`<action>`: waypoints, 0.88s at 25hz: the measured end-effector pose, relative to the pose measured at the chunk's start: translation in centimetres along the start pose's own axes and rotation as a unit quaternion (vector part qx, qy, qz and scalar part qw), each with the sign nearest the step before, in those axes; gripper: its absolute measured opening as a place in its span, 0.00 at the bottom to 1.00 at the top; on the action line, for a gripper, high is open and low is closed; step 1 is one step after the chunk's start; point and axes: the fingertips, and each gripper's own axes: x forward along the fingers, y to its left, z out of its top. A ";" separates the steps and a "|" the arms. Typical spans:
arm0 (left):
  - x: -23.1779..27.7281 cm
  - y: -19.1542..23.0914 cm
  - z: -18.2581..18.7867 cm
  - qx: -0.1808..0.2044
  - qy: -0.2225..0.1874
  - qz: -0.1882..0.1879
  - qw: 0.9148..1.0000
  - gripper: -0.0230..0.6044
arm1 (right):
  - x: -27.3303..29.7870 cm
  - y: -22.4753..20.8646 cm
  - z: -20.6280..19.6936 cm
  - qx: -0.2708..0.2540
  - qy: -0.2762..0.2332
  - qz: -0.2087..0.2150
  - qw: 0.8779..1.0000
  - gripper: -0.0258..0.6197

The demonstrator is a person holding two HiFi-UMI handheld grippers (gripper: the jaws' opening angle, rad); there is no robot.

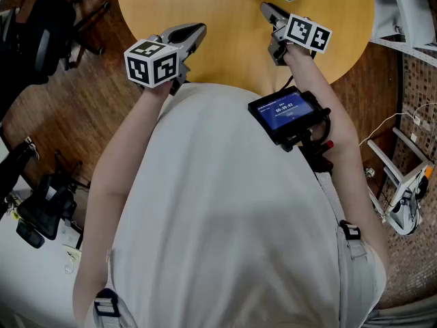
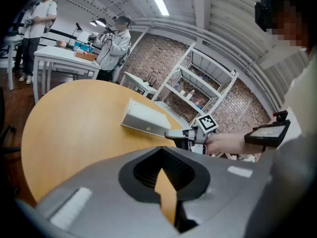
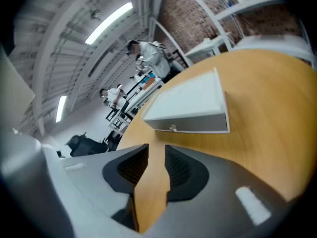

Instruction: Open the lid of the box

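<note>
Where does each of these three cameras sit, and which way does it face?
Head view: on the person's head, facing steeply down at the table; shows torso, left claw, right claw.
Left gripper view: on the left claw, facing the box; shows own jaws, right claw.
Right gripper view: on the right claw, facing the box; shows own jaws.
Shared: all see table, box.

Box (image 3: pixel 190 103) at your 12 o'clock: white top, pale grey front. Table (image 1: pixel 225 19): honey-yellow wood, faint grain. Your left gripper (image 2: pixel 159 157) and right gripper (image 3: pixel 156 152): grey shells, black ribbed pads (image 3: pixel 179 170); marker cubes (image 1: pixel 151 63) carry black-and-white squares. Floor (image 1: pixel 75 108) at 9 o'clock: dark brown planks. Your shirt (image 1: pixel 225 203): plain pale grey.
</note>
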 end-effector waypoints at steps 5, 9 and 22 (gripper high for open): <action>0.3 -1.8 -1.2 -0.005 0.007 0.004 1.000 0.04 | 0.3 -3.4 1.5 0.129 -0.040 -0.014 0.991 0.34; 1.0 -1.5 -1.3 -0.012 0.012 0.012 1.000 0.04 | 2.2 -4.3 2.9 0.175 -0.058 0.000 0.983 0.36; 5.2 2.3 -0.4 -0.033 0.048 0.003 0.998 0.04 | 8.0 -6.7 5.9 0.233 -0.040 0.037 0.971 0.14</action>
